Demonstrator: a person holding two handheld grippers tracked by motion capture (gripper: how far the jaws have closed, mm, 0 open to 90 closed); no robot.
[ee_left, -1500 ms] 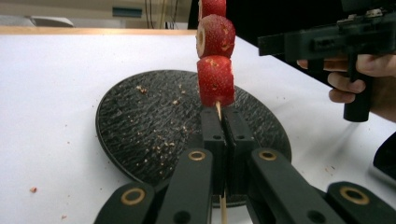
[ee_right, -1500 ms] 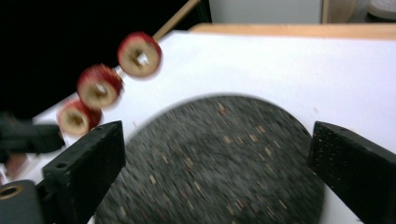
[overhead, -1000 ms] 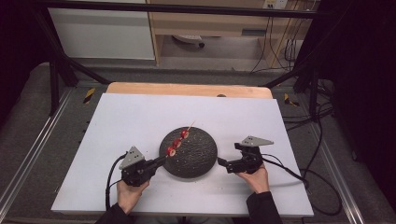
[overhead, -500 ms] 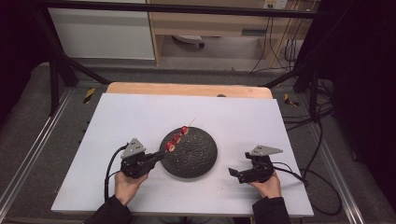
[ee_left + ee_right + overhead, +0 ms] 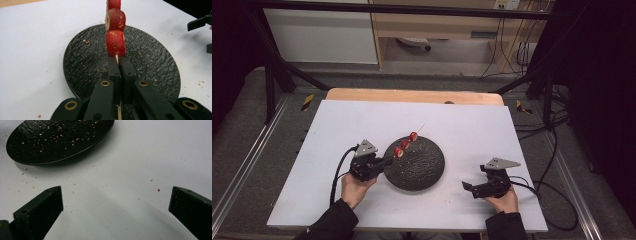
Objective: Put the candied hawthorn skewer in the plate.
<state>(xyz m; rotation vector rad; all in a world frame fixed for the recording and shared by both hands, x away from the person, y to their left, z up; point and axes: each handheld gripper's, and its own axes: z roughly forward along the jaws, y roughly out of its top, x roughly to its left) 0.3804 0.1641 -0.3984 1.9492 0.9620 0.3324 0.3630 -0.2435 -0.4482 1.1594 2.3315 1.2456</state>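
Note:
A round black textured plate lies near the middle of the white table. My left gripper sits at the plate's left rim, shut on a thin wooden skewer. The skewer carries three red strawberry pieces and slants up and away over the plate. To the right of the plate, my right gripper hovers low over the bare table, open wide with nothing between its jaws.
Small crumbs dot the white tabletop and the plate. A wooden strip runs along the table's far edge. Cables trail off the right side. Bare table lies behind and to the left of the plate.
My right gripper drew back from the plate's right rim toward the near right and opened. The left gripper with the skewer stayed at the plate's left rim.

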